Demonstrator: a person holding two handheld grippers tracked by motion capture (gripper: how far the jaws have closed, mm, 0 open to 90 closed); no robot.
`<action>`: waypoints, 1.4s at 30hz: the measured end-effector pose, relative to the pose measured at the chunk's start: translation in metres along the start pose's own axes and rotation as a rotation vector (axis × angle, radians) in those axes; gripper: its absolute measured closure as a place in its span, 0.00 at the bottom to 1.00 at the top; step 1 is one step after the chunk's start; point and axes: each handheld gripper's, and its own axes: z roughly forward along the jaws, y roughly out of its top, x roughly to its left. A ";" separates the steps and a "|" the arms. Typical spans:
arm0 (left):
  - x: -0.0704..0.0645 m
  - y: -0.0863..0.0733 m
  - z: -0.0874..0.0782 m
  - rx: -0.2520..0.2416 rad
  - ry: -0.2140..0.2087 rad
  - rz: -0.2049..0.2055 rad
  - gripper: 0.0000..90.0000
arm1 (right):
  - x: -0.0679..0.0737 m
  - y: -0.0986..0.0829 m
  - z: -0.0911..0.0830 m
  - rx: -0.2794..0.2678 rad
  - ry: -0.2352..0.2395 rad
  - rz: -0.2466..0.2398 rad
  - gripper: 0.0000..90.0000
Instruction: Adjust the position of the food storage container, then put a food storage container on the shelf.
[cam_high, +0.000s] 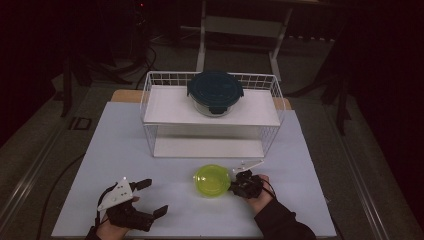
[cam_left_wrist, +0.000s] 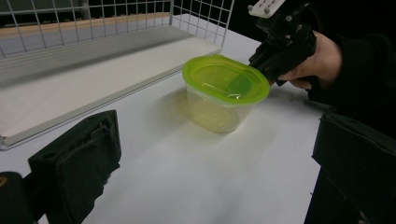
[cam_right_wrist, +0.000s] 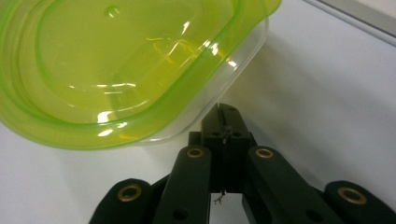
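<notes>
A clear plastic tub with a lime-green lid (cam_high: 212, 180) (cam_left_wrist: 225, 82) (cam_right_wrist: 116, 70) stands on the white table, in front of the wire rack. My right gripper (cam_high: 234, 186) (cam_left_wrist: 267, 63) (cam_right_wrist: 224, 115) is shut, its closed tip tucked against the tub's right side just under the lid's rim; nothing shows between the jaws. My left gripper (cam_high: 152, 197) (cam_left_wrist: 215, 177) rests near the table's front left, open wide and empty, pointing toward the tub from a short way off.
A white wire rack (cam_high: 150, 107) with two white shelves stands behind the tub. On its top shelf sits a round glass container with a dark blue lid (cam_high: 215, 92). The white tabletop (cam_high: 115, 145) ends close to my hands.
</notes>
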 end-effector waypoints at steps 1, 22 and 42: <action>0.000 0.000 0.000 -0.001 -0.002 -0.001 0.01 | 0.000 0.001 0.001 0.000 0.003 -0.002 1.00; -0.002 0.003 -0.001 -0.021 0.000 0.015 0.01 | -0.004 -0.009 -0.022 -0.009 -0.051 -0.024 0.89; 0.000 0.023 0.011 -0.005 -0.014 0.010 0.01 | -0.007 -0.025 -0.079 -0.168 -0.022 0.105 0.24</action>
